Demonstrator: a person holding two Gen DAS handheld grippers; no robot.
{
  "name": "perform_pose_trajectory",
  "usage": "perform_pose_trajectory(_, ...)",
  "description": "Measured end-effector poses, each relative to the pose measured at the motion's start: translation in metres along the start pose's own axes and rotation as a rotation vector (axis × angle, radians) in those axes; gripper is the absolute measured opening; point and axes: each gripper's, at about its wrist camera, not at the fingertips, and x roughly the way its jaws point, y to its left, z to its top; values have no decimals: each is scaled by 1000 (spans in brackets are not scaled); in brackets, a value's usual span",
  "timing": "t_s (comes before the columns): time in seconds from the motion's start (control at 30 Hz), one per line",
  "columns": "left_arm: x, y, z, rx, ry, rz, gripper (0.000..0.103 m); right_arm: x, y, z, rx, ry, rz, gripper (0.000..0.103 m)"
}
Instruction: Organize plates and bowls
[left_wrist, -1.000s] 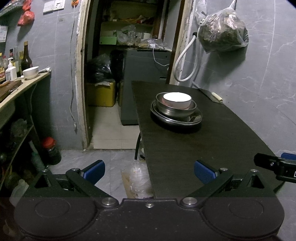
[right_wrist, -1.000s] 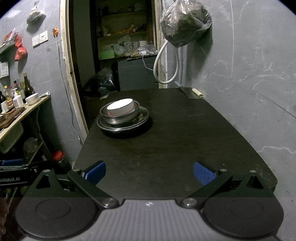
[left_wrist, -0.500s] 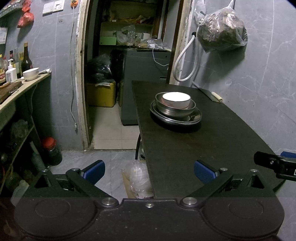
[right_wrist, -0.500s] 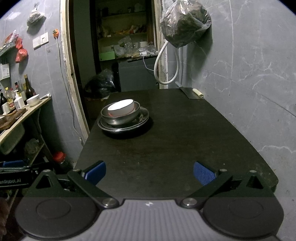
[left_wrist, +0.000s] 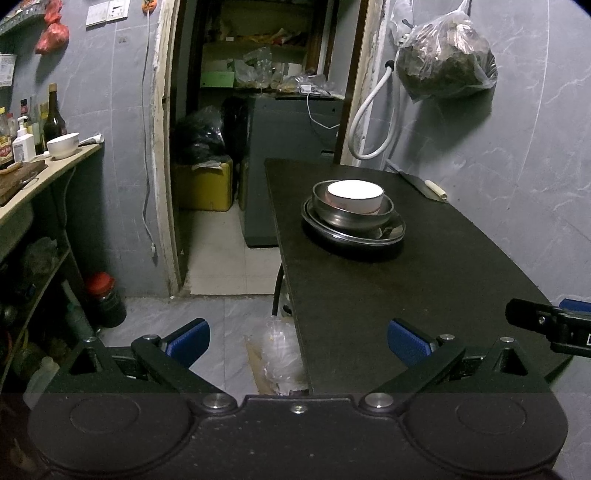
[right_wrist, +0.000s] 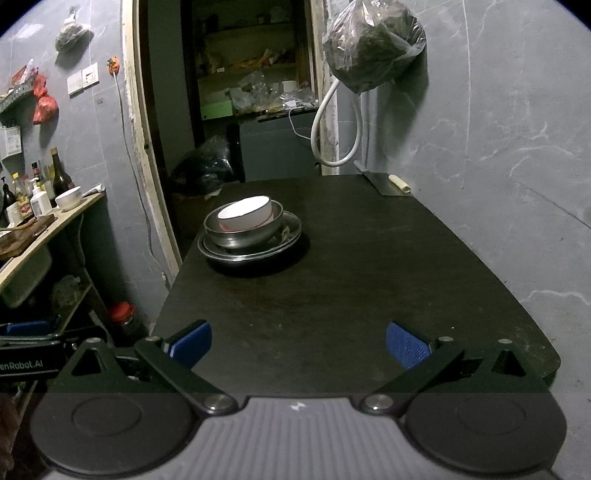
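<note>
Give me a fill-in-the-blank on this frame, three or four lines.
1. The white bowl sits inside the ____ bowl.
2. The metal bowl rests on a ____.
3. The table under the stack is ____ in colour.
4. Both tongs, left and right, are ____ and hold nothing.

Missing words: metal; plate; black; open

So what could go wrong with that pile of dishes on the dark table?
The white ceramic bowl sits tilted inside the steel bowl, so lifting one might tip the other. The stack rests on metal plates near the dark table's left edge; a nudge from the open right tool could slide it off.
</note>
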Motion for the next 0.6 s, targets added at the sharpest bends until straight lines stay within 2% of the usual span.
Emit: perform_pose_trajectory(0.6,2,2,1,2,6,2,102,3,2,0,-2,5,-1,103)
